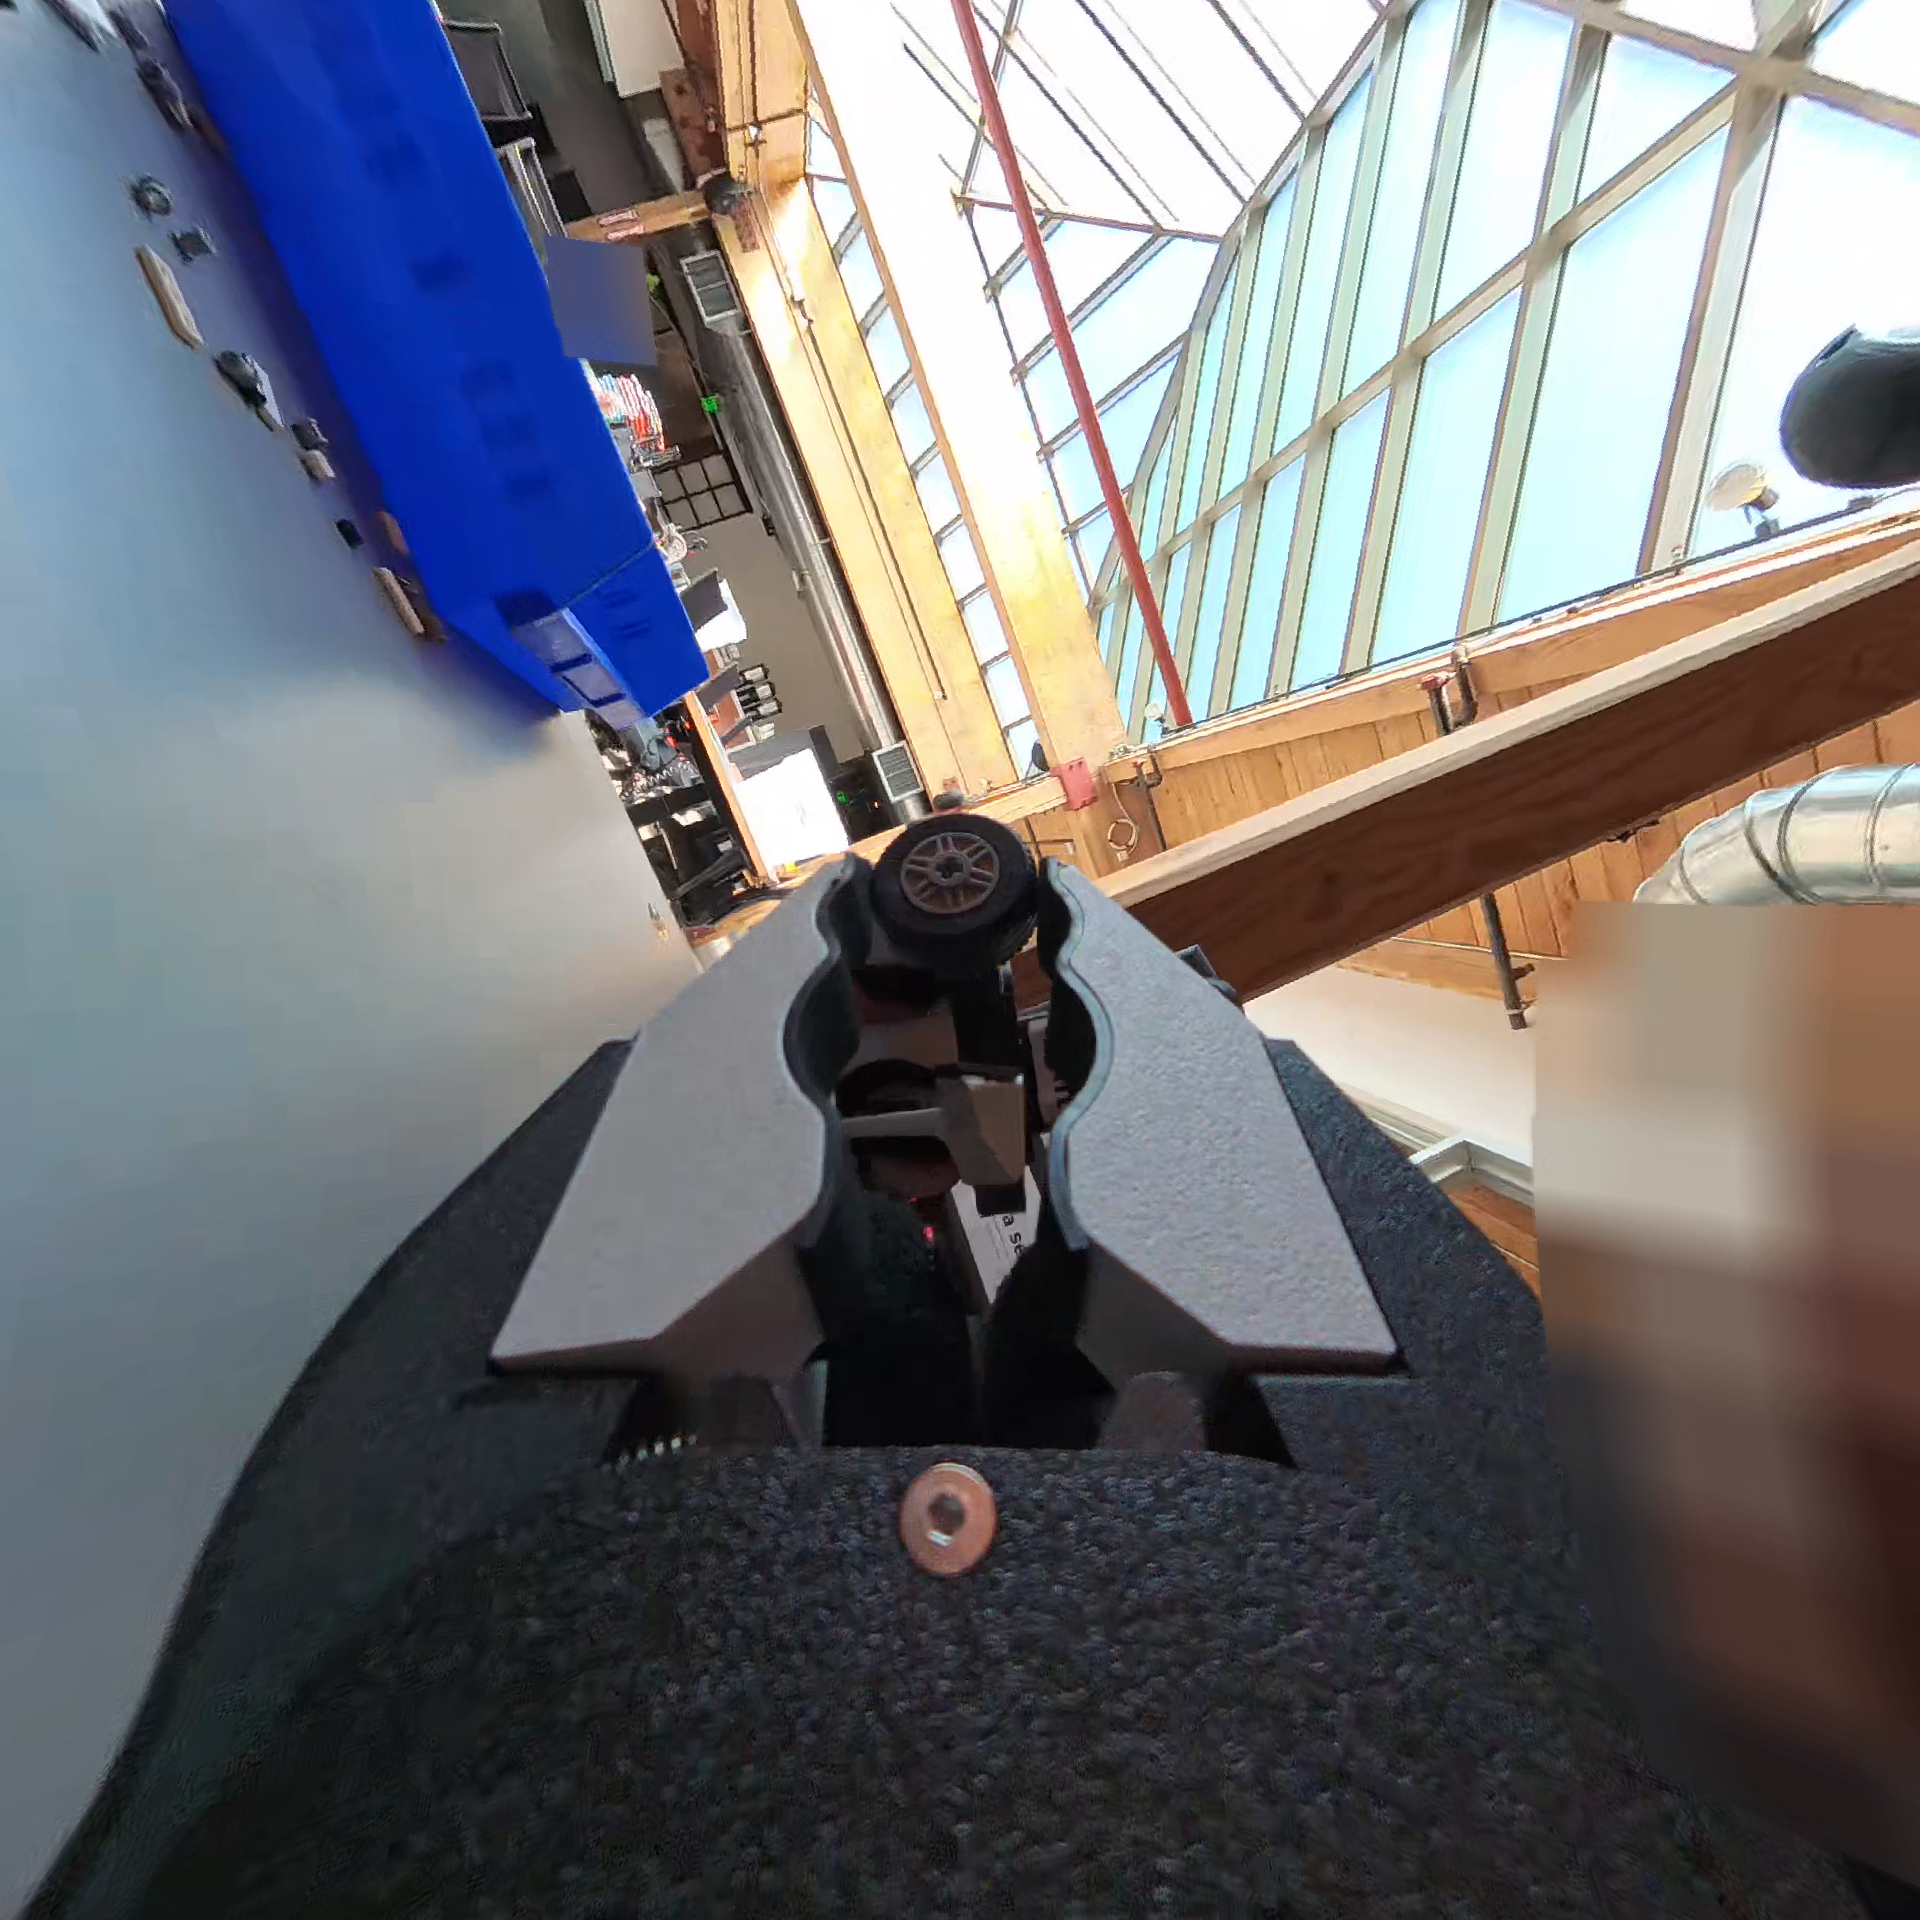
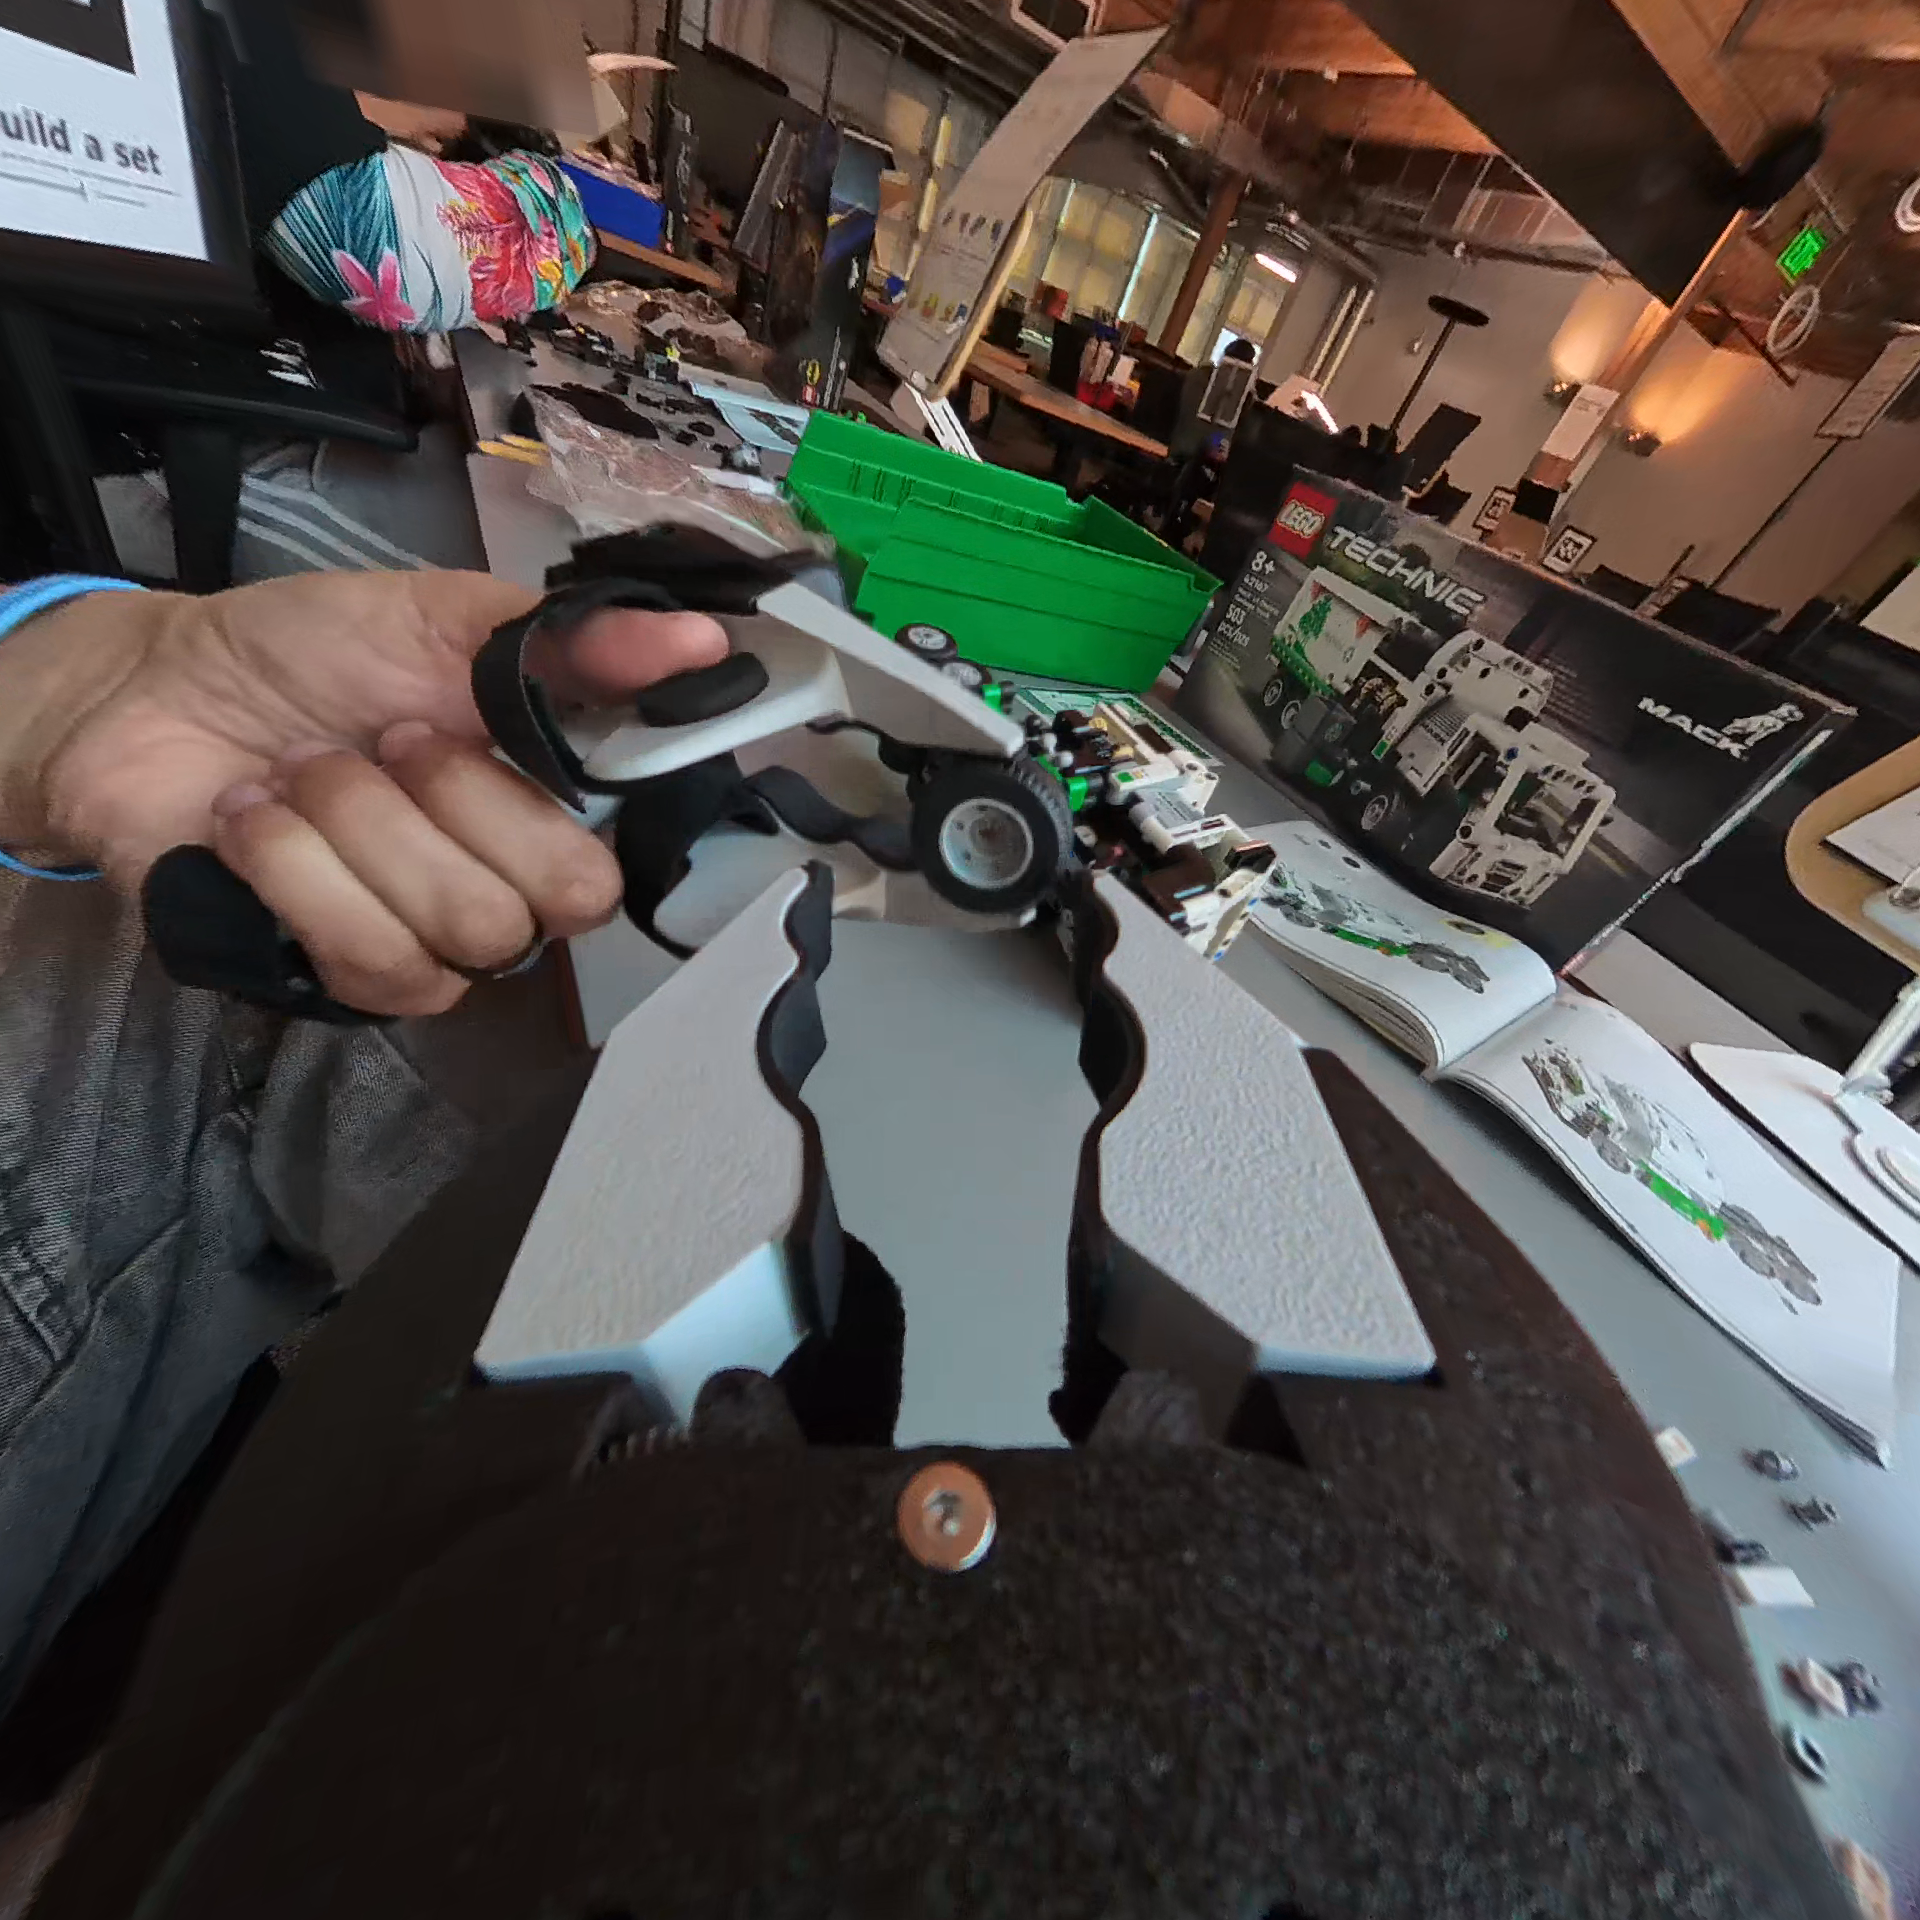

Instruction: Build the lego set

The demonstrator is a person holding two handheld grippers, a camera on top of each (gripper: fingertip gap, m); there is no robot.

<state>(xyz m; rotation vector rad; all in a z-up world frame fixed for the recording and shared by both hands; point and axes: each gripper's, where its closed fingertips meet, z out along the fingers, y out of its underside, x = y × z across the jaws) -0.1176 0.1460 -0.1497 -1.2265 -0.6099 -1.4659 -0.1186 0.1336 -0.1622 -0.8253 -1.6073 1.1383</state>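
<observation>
Beside green bins [image 2: 997,582], left fingers [image 1: 951,914] clamp the truck model [image 2: 1039,800]; right fingers [image 2: 951,914] spread.

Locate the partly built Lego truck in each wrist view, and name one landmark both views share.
Left wrist view: the partly built Lego truck sits centre frame, clamped between the left gripper fingers, a wheel at the tips.
Right wrist view: the truck is just above centre, held by the left gripper, beyond the open right gripper.
Shared landmark: the truck's black-tyred wheel.
</observation>
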